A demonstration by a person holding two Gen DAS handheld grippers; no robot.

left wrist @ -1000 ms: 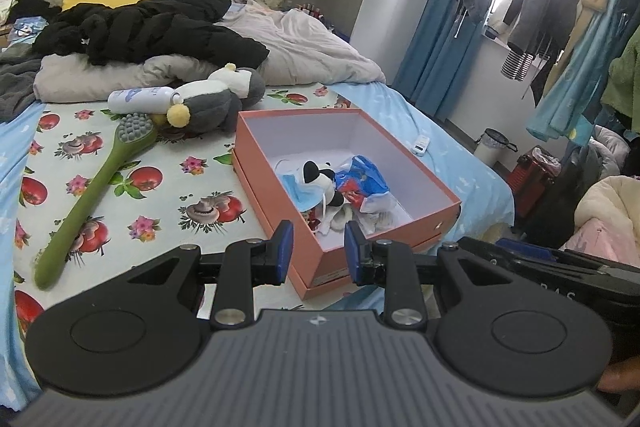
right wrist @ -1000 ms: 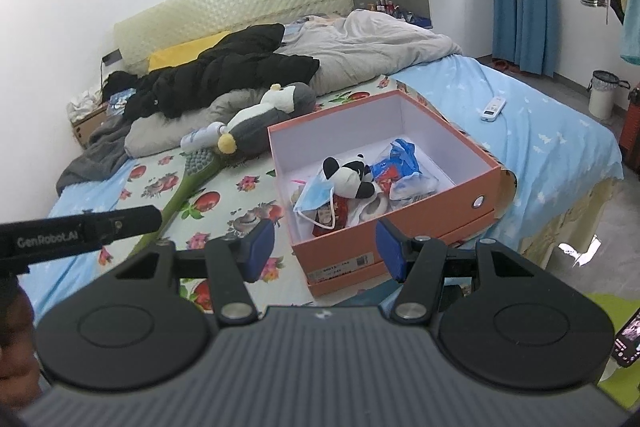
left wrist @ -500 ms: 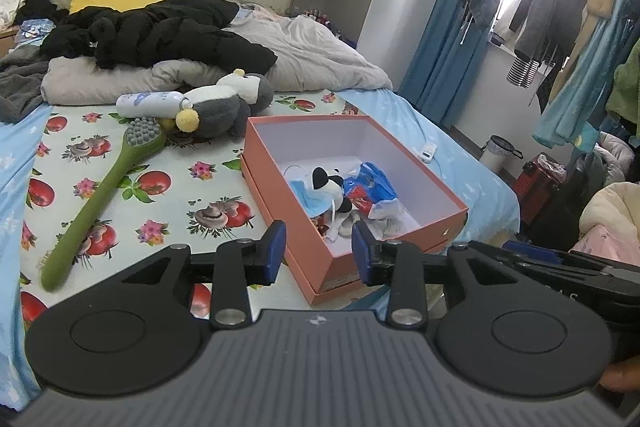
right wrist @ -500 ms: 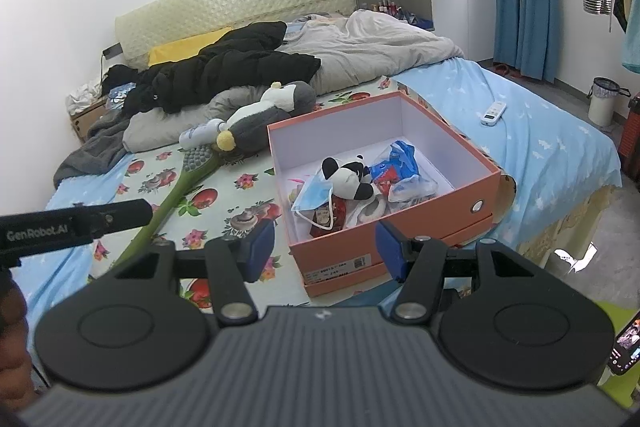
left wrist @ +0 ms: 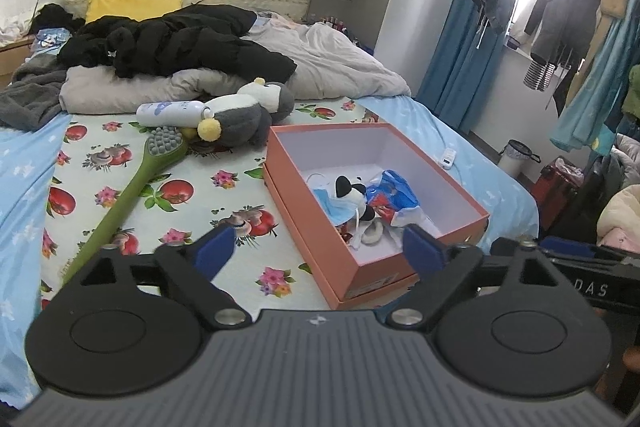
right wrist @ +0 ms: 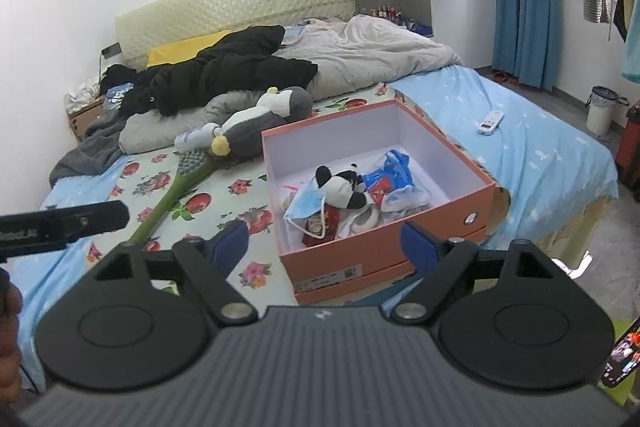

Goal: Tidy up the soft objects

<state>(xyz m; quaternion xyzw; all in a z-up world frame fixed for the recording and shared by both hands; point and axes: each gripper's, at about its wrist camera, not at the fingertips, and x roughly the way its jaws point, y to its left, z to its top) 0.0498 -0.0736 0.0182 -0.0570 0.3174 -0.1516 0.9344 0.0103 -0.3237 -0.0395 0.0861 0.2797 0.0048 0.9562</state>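
Note:
An open orange box [left wrist: 316,239] [right wrist: 360,259] sits on the bed near its foot. Inside lie a small panda plush [left wrist: 352,191] [right wrist: 340,185], a blue face mask [right wrist: 306,205], a blue-and-red packet [left wrist: 392,193] [right wrist: 390,177] and other small items. A grey-and-white penguin plush [left wrist: 244,113] [right wrist: 260,119] lies on the sheet behind the box. My left gripper [left wrist: 318,251] and right gripper [right wrist: 324,243] are both open and empty, held off the bed's foot, short of the box.
A green long-handled brush [left wrist: 132,187] [right wrist: 176,191] and a white bottle [left wrist: 168,113] lie left of the box. A black jacket [left wrist: 176,43] and grey duvet [left wrist: 332,63] are piled at the back. A white remote [right wrist: 490,121] lies on the blue sheet at right. Clothes hang at right.
My left gripper's jaws have opened wide from nearly shut. Both views have pulled back slightly from the box. The right gripper stays open.

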